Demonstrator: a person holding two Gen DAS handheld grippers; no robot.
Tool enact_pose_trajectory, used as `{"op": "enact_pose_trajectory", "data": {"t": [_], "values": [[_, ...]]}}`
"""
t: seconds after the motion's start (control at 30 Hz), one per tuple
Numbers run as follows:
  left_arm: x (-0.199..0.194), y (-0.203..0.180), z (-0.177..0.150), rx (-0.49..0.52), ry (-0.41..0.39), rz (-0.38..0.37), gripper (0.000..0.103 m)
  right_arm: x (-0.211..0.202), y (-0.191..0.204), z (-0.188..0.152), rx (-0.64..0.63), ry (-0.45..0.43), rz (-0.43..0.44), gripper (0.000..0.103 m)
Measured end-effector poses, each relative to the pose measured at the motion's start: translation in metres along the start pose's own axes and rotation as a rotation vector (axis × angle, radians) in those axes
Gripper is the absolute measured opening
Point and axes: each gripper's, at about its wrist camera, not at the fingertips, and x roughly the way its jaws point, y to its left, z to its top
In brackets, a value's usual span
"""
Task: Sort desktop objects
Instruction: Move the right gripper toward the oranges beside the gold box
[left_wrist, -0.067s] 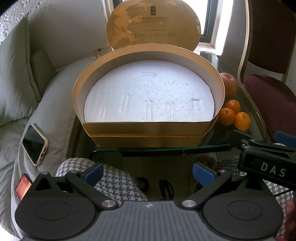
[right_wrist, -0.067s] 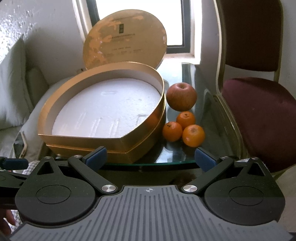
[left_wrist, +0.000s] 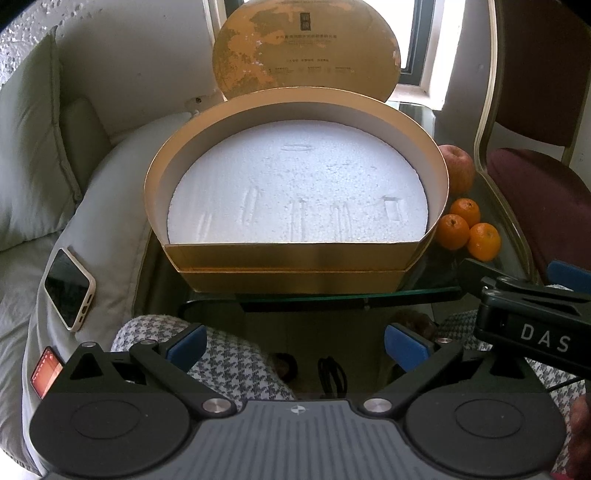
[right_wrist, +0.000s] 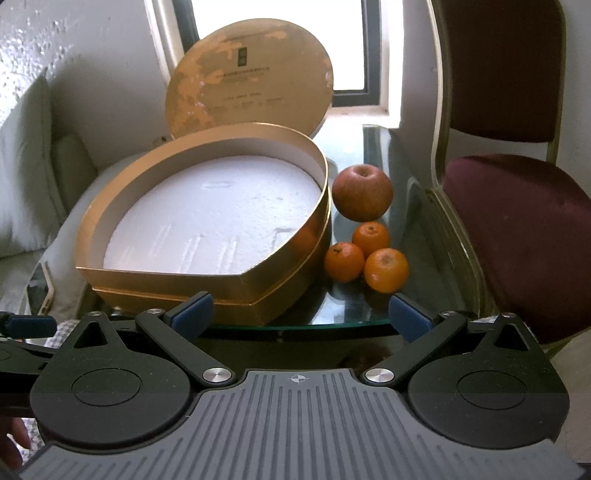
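Nothing shifting since earlier frame, both grippers (left_wrist: 295, 343) (right_wrist: 301, 314) gaping empty, smartphone (left_wrist: 68, 288) lying lower left, apple (right_wrist: 362, 192) sitting centre-right beside gold box (right_wrist: 207, 280).

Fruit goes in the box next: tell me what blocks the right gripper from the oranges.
Nothing visible. The right gripper is open, short of the table edge; the oranges sit just ahead, right of the box, with bare glass between.
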Motion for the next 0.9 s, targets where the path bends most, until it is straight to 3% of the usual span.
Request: {"op": "enact_pose_trajectory", "data": {"t": [0.9], "values": [[0.002,0.005,0.004,-0.002,-0.007,-0.012,0.102,0.002,-0.007,0.001,0.018,0.006,-0.009,0.103]]}}
